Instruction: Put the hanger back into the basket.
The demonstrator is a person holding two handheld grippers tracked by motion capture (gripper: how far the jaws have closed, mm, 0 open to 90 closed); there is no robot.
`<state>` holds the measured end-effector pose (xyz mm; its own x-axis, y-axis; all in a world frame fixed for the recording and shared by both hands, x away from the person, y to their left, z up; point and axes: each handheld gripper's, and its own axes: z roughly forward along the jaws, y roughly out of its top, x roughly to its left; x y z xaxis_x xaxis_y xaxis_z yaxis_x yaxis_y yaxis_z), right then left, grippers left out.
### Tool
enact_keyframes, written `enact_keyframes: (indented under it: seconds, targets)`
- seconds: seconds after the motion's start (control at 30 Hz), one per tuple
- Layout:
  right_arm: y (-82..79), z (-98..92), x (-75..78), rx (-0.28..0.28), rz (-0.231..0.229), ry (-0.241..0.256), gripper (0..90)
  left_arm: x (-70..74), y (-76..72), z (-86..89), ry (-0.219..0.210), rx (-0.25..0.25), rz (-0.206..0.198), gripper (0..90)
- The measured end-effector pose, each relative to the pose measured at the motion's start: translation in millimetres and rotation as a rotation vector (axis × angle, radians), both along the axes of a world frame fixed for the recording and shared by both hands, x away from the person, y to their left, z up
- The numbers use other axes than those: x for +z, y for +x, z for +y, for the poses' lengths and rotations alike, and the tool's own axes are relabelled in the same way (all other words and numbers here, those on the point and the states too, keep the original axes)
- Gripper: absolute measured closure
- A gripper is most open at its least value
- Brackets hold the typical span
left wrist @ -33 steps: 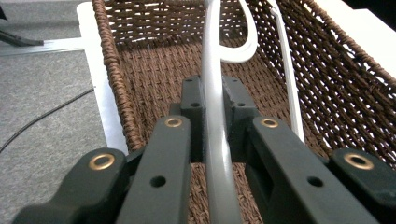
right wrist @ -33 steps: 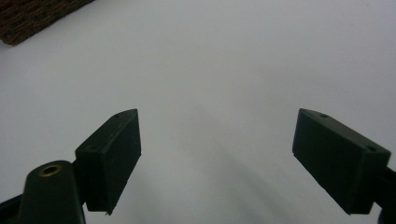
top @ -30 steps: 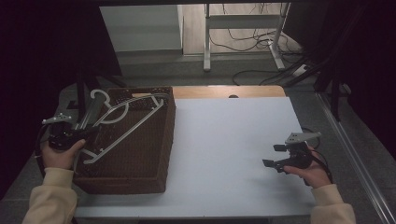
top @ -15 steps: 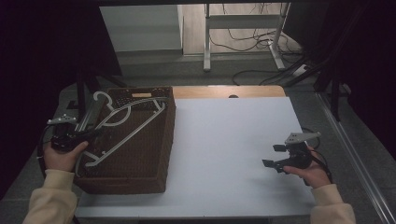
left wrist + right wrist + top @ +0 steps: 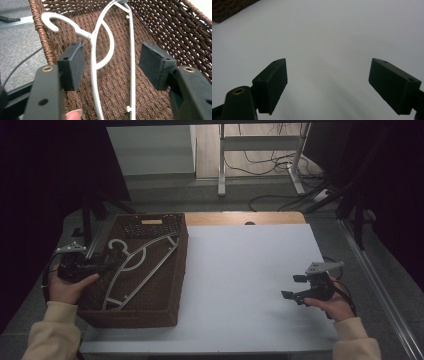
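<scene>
Hanger [image 5: 96,52] in basket [image 5: 170,285]; L gripper [image 5: 111,61] jaws wide above it, R gripper [image 5: 299,287] jaws wide.

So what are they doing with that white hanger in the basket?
A person holds a gripper in each hand. The left gripper is open at the near-left side of the brown woven basket, its jaws on either side of the white hanger lying inside, not clamped on it. The right gripper is open too, hovering over the bare white table, away from the basket.
</scene>
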<state>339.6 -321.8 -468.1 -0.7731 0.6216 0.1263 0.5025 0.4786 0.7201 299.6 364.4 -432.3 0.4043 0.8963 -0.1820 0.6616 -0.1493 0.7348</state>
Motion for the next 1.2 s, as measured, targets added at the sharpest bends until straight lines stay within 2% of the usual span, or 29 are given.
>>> enact_keyframes:
  seconds: [0.13, 0.3, 0.5, 0.83, 1.2]
  targets:
    - [0.1, 0.1, -0.2, 0.000, 0.000, 0.000, 15.7, 1.0, -1.7, -0.5, -0.002, -0.011, -0.010, 33.2]
    - [0.3, -0.4, 0.2, -0.005, 0.001, 0.003, 15.7, 7.7, -6.7, -0.5, -0.016, -0.023, -0.059, 31.6]
    - [0.5, -0.6, 0.7, -0.005, 0.001, 0.005, 15.7, 19.9, -16.2, -11.7, -0.022, -0.061, -0.099, 29.9]
    - [1.6, 0.0, 0.4, -0.001, -0.007, 0.007, 15.7, 26.4, -26.4, -43.4, -0.046, -0.129, -0.098, 24.4]
    - [-0.4, -1.6, 5.7, -0.043, -0.041, 0.042, 15.5, 17.1, -39.5, -81.3, -0.068, -0.190, -0.113, 20.1]
